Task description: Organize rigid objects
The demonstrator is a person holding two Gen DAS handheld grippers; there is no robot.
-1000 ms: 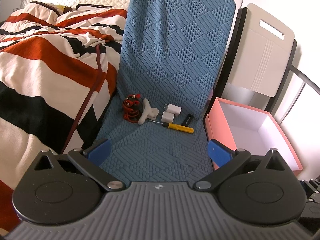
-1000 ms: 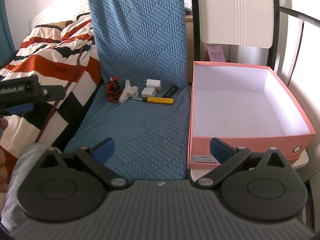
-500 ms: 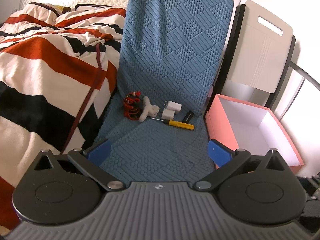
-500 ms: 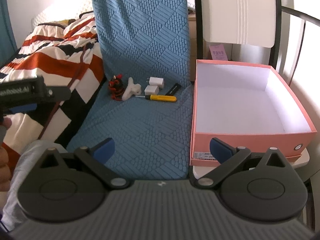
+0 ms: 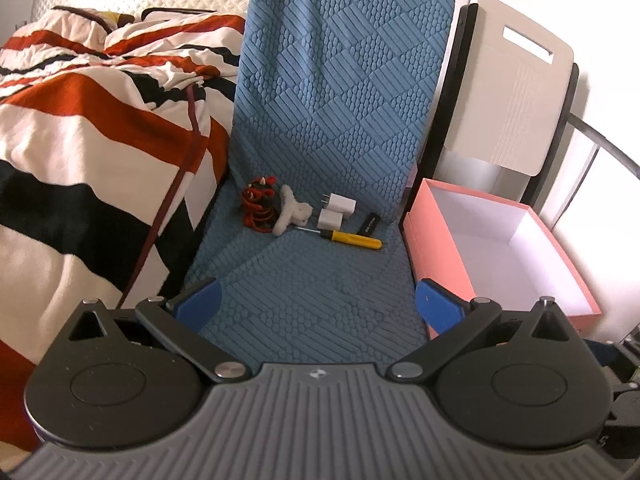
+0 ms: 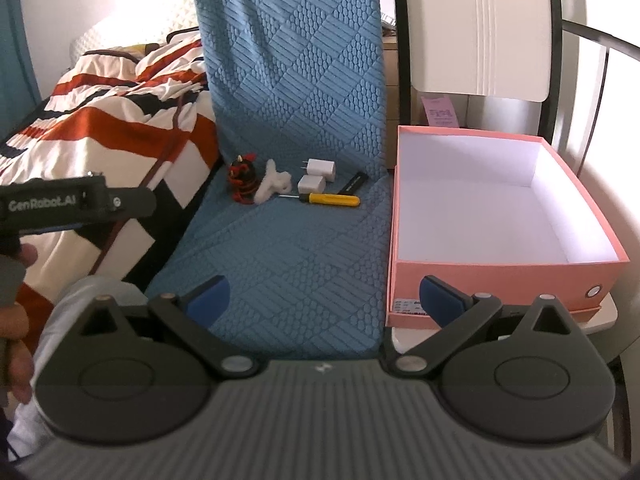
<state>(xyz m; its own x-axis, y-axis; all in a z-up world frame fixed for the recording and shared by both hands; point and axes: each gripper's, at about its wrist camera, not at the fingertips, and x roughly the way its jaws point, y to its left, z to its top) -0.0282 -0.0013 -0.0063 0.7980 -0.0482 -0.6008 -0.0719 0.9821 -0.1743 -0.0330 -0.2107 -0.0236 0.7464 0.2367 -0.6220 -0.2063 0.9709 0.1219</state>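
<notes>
The rigid objects lie in a loose row at the back of a blue quilted chair seat (image 5: 304,280), close to where the seat meets the backrest: a yellow-handled screwdriver (image 5: 352,239) in front, two white plug adapters (image 5: 337,212) just behind it, and a small black stick-shaped item (image 5: 370,223) to their right. All of these look light and stiff; the screwdriver's smooth round handle could roll or slip, so a grip across the middle of the handle seems soundest, while the adapters would best be taken across their flat sides, away from the prongs. At the left of the row sit a fluffy white piece (image 5: 291,216) and a red-and-black bundle (image 5: 259,210), touching each other; both look soft, so probably they are not part of the sorting, though what they are is hard to tell. An open pink box (image 6: 492,276), its white inside bare, stands just beside the seat on the right and seems the likely destination. The left gripper (image 5: 318,304) and the right gripper (image 6: 326,298) hover over the front of the seat, well short of the row, jaws spread wide and holding nothing. The marking on the black item is too small to read, the box's base is hidden behind the right gripper's body, and a striped blanket (image 5: 80,140) covers the bed to the left.
</notes>
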